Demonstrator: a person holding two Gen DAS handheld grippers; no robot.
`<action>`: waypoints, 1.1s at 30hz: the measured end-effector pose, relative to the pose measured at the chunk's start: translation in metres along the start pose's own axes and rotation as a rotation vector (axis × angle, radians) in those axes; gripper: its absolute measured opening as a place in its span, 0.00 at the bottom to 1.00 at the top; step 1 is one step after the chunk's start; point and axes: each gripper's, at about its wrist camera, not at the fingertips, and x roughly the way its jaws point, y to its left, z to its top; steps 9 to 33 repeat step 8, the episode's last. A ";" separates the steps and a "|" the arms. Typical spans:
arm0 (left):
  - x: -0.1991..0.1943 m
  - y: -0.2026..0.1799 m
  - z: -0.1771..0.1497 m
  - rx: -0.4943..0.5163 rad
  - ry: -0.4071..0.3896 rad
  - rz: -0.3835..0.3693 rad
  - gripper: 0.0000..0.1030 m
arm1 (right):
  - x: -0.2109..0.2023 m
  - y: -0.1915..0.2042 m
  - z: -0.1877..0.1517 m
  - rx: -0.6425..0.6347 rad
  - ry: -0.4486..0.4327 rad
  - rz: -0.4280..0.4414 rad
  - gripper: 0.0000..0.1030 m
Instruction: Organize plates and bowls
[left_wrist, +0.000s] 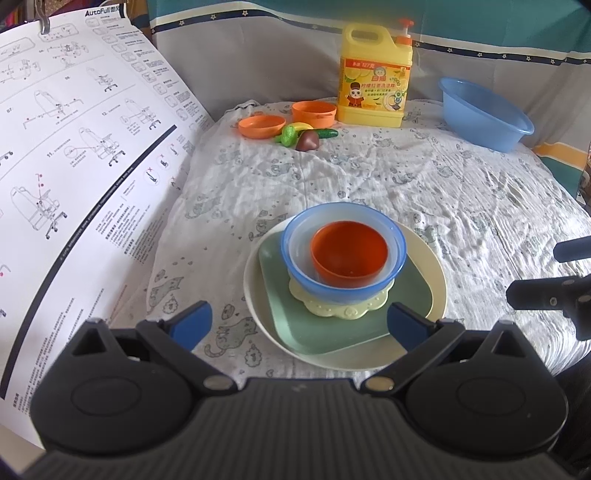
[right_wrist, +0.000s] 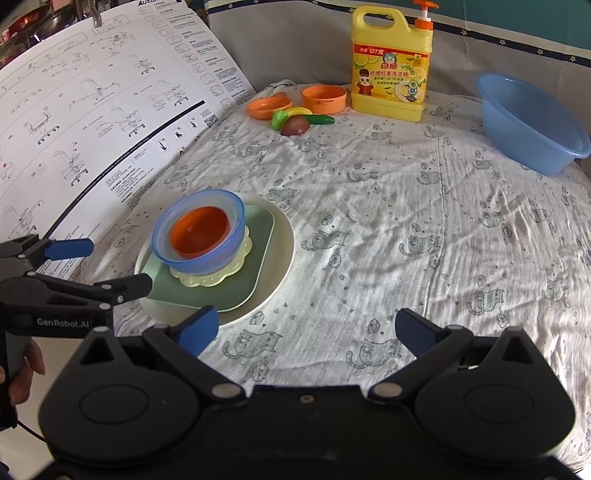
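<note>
A stack stands on the cloth: a round cream plate (left_wrist: 436, 273) (right_wrist: 280, 258), a green square plate (left_wrist: 325, 332) (right_wrist: 262, 240), a pale yellow scalloped dish (left_wrist: 343, 310) (right_wrist: 207, 278), a blue bowl (left_wrist: 347, 288) (right_wrist: 201, 262) and an orange bowl (left_wrist: 349, 254) (right_wrist: 199, 232) inside it. My left gripper (left_wrist: 299, 326) (right_wrist: 114, 264) is open and empty, just in front of the stack. My right gripper (right_wrist: 306, 332) is open and empty, to the right of the stack; its fingers (left_wrist: 535, 295) show at the right edge of the left wrist view.
At the back stand a yellow detergent jug (left_wrist: 373, 81) (right_wrist: 391, 70), an orange plate (left_wrist: 262, 126) (right_wrist: 267, 107), an orange pot (left_wrist: 314, 112) (right_wrist: 324, 99) and toy vegetables (left_wrist: 306, 137) (right_wrist: 295, 121). A blue basin (left_wrist: 484, 114) (right_wrist: 532, 125) is back right. A large instruction sheet (left_wrist: 81, 155) (right_wrist: 92, 110) leans at left.
</note>
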 end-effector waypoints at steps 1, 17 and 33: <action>-0.001 0.001 0.000 0.001 -0.001 0.000 1.00 | 0.000 0.000 0.000 -0.001 -0.001 0.000 1.00; -0.004 0.003 0.001 0.012 -0.006 0.001 1.00 | -0.002 0.002 0.000 -0.012 -0.006 -0.001 1.00; -0.004 0.003 0.001 0.012 -0.006 0.001 1.00 | -0.002 0.002 0.000 -0.012 -0.006 -0.001 1.00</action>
